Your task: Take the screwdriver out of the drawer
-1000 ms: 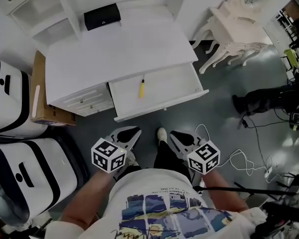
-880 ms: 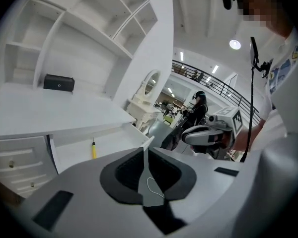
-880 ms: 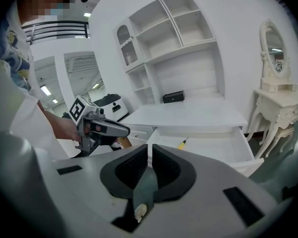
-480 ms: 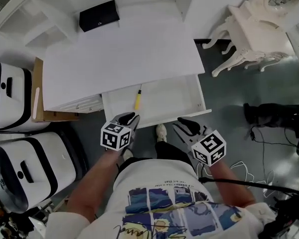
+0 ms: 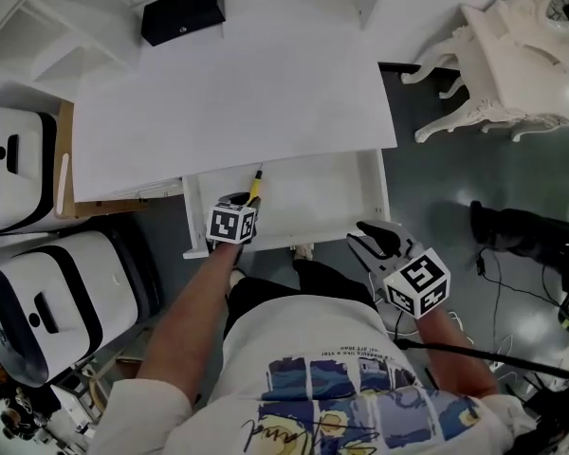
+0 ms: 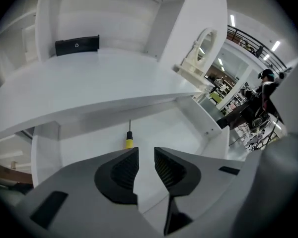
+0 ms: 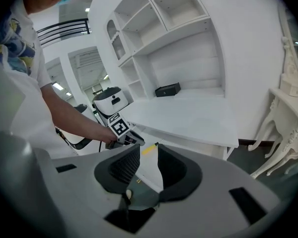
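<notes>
The desk (image 5: 237, 93) stands white against the wall with its drawer (image 5: 371, 190) pulled out toward the person. The screwdriver (image 5: 253, 187) lies flat on the drawer floor in the back left part. Its yellow handle points to the drawer's front and its dark shaft reaches the front edge of the desk top, which overhangs the back of the drawer.

The left gripper (image 5: 237, 201) hangs over the drawer's front left corner, pointing steeply down. Its jaws have just been opening and stand a moderate gap apart with nothing between them. The handle lies just beyond the tips, a little to the left of the gap. I cannot tell whether a tip touches it.

The right gripper (image 5: 366, 237) is outside the drawer, just off its front right corner. Its jaws have also just been opening, and now they are spread wide and empty.

A small black box (image 5: 183, 11) sits at the back left of the desk top, below open white shelves (image 5: 38, 12). A cardboard box (image 5: 64, 173) leans against the desk's left side, and two white-and-black machines (image 5: 47, 301) crowd the floor beside it. To the right stands an ornate white table (image 5: 507, 69) with curved legs. Nearer by, a dark shoe (image 5: 522, 233) and loose cables (image 5: 498, 354) lie on the grey floor.
</notes>
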`<state>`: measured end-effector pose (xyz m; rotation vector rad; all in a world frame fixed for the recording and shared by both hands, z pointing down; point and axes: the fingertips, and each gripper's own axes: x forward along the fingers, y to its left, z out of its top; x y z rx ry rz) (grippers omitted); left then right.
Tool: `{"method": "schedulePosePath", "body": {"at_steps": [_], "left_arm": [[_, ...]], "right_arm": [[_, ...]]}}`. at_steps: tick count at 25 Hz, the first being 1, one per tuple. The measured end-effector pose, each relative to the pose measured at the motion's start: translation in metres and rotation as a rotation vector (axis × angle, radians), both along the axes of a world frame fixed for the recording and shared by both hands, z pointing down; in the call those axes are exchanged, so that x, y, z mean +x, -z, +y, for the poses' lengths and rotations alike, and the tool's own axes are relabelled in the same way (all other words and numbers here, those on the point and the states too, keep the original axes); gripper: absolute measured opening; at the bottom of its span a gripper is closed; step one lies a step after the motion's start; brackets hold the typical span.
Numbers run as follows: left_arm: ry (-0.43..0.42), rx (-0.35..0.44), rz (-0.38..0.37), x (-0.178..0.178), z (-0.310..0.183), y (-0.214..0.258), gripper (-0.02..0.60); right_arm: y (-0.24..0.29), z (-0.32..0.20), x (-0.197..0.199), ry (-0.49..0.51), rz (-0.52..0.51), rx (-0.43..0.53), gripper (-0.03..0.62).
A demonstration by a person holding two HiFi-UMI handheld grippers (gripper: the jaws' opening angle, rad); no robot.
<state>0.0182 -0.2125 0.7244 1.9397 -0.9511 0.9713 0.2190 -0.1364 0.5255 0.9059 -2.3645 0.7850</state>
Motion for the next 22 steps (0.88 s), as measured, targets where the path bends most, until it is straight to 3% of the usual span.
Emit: {"method": "schedulePosePath", "body": {"at_steps": [4,10,19,22], "left_arm": [[0.036,-0.052,-0.037,-0.002,-0.012,-0.032,0.116],[0.014,-0.085,-0.134,-0.007,-0.023,-0.061,0.120],[0.000,-0.138,-0.174,-0.008,-0.019,-0.082,0.119],[0.017,-0.157,-0.183,-0.011,-0.018,-0.085,0.092]], "right_arm": [[-0.007,-0.004,0.016,-0.021,0.012,-0.035,0.126],[-0.019,-0.002,0.032,-0.048,0.020,-0.093,0.124],[-0.027,-0.009,0.040,-0.060,0.028,-0.115,0.120],[-0.027,-0.011,0.040,-0.060,0.029,-0.115,0.118]]}}
